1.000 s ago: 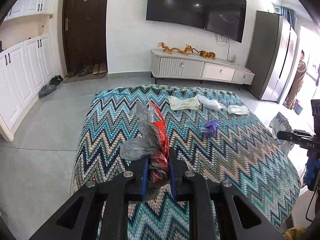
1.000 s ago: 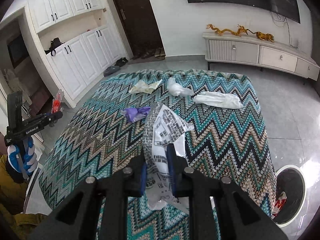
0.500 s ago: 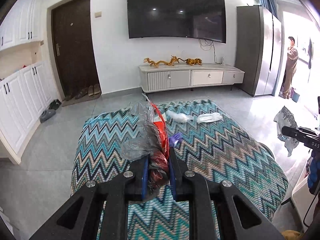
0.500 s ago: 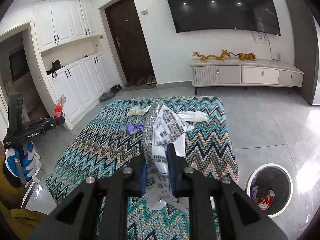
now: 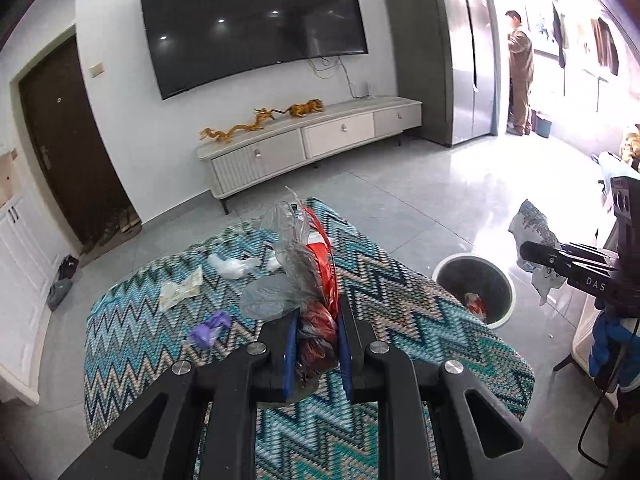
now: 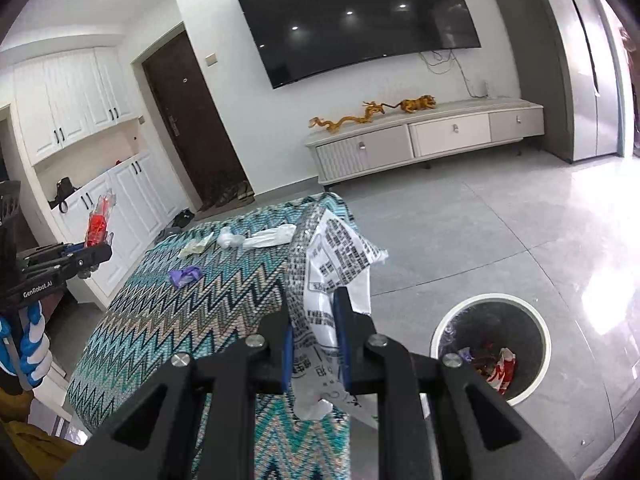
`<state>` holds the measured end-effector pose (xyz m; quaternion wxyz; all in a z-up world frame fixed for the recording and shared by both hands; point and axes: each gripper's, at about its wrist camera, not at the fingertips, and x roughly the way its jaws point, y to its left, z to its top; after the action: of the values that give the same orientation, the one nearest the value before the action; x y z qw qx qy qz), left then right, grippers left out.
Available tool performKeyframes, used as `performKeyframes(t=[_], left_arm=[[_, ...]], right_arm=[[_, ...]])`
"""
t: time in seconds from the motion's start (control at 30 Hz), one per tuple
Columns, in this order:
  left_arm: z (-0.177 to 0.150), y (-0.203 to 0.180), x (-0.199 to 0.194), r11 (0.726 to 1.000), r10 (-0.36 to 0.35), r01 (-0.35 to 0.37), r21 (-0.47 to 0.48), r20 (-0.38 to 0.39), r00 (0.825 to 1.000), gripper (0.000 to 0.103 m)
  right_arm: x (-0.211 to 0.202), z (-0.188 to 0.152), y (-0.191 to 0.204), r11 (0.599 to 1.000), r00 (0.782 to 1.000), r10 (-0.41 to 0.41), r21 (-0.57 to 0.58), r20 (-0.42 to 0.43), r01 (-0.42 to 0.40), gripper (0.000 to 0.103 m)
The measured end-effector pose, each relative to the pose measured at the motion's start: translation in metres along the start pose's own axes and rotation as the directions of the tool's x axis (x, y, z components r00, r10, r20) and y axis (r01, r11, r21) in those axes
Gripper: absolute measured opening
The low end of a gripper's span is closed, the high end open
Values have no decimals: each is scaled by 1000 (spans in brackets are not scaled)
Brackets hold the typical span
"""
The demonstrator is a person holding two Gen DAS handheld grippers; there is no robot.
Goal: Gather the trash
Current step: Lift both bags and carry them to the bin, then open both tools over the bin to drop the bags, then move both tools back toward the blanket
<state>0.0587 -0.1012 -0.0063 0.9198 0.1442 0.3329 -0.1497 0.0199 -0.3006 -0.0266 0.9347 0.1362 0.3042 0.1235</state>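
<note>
You've swung both hands off the table [image 5: 400, 292] toward the bin [image 6: 490, 300]: a second ago it sat at the frame edge of the right wrist view, or out of sight on the left; now it shows whole at about 4 o'clock in the right view and 3 o'clock in the left. So this looks like the carry, with the drop next.

Your left gripper [image 5: 316, 344] is clamped narrow on a clear-and-red wrapper [image 5: 308, 276]; your right gripper [image 6: 316, 342] is pinched on a printed white bag [image 6: 336, 256]. Neither grip has shifted. Both loads hang over the table's near corner, not yet over the bin.

The bin stands on the floor just beside the table, already holding some scraps, a red-and-white one among them.

Left on the table, from 10 to 12 o'clock of your left jaws: a purple scrap [image 5: 208, 326], a yellowish wrapper [image 5: 180, 290], a clear wad [image 5: 232, 266], and a white piece [image 6: 270, 236].
</note>
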Motion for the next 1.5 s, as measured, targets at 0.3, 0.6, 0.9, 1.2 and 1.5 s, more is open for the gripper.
performKeyframes(t=[0.3,0.6,0.9,1.2,1.5], left_arm=[[38,-85,81,989,-110,119,86,-99,989,17],[59,-158,169,963,-233,256,84,-218,948,17],[81,-208,256,925,-366,378,-25,-316,875,17],[80,-244,306,885,-456,458,-88,-368,810,52],[89,-225,289,895,-442,438,-83,-299,846,65]], right_arm=[[13,-14,-79,990,999,-50,133,-21,53,17],[39,-32,-159,957,995,-88,272,-54,99,17],[91,-45,-221,910,983,-136,377,-126,174,17],[141,-68,-264,873,956,-180,411,-232,264,23],[150,-80,-276,848,933,-220,417,-285,327,43]])
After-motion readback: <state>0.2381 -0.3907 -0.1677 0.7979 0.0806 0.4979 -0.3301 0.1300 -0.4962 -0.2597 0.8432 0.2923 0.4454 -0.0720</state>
